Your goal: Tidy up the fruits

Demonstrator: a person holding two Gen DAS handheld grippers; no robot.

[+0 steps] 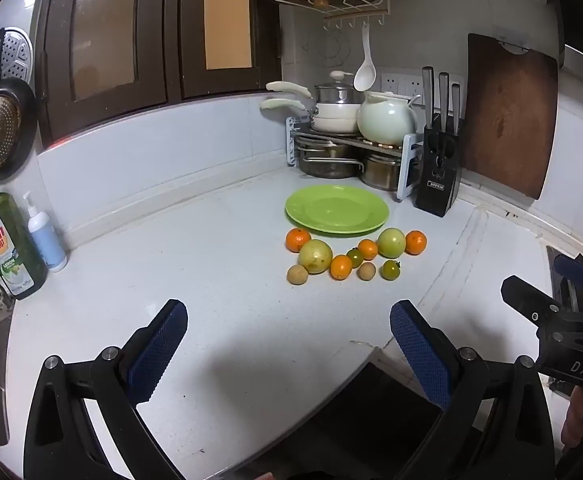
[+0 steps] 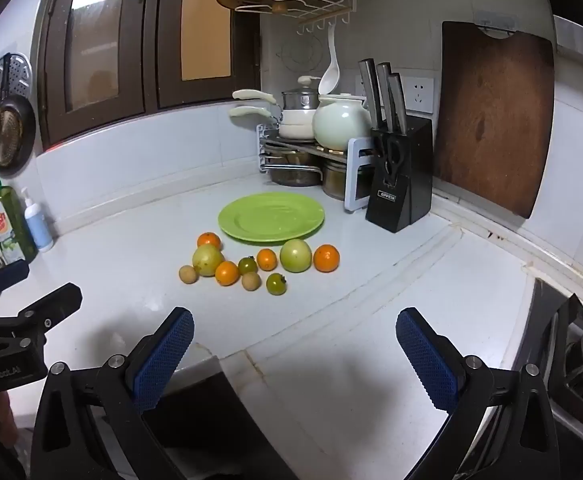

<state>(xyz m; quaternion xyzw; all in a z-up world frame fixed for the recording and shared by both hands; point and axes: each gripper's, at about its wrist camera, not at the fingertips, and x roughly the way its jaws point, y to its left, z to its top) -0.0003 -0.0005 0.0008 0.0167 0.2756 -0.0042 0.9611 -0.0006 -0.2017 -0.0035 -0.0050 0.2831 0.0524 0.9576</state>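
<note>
Hovering: both grippers hang above the near edge of the white counter (image 1: 219, 240), well short of the fruit.
Left gripper (image 1: 289, 344): fingers spread wide, blue pads (image 1: 159, 352) facing each other, nothing between them.
Right gripper (image 2: 293, 350): fingers likewise spread wide, blue pads (image 2: 427, 360) bare, gripping nothing; its black frame also shows at the right edge of the left wrist view.
Green plate (image 1: 337, 210): lies flat toward the back corner of the counter, holding no fruit.
Fruit cluster: ten pieces sit loose on the counter just in front of the plate, none on it.
Oranges: one at the left end (image 1: 298, 239) close to the plate rim, one at the right end (image 1: 416, 242), and two smaller ones (image 1: 341, 267) (image 1: 368, 249) in the middle.
Large pale green fruits: one on the left (image 1: 315, 256), one on the right (image 1: 391, 243) beside the right-end orange.
Small green tomatoes: one in the middle (image 1: 355, 257), one at the front right (image 1: 390, 270).
Small tan round fruits: one at the front left (image 1: 297, 274), one at the front centre (image 1: 366, 271).
Knife block (image 1: 437, 184): stands to the right of the plate, beside a pot rack (image 1: 343, 148).
Cutting board (image 1: 509, 116): leans upright against the right wall.
Dish soap bottle (image 1: 9, 244): stands at the far left with a white pump bottle (image 1: 45, 236) beside it.
</note>
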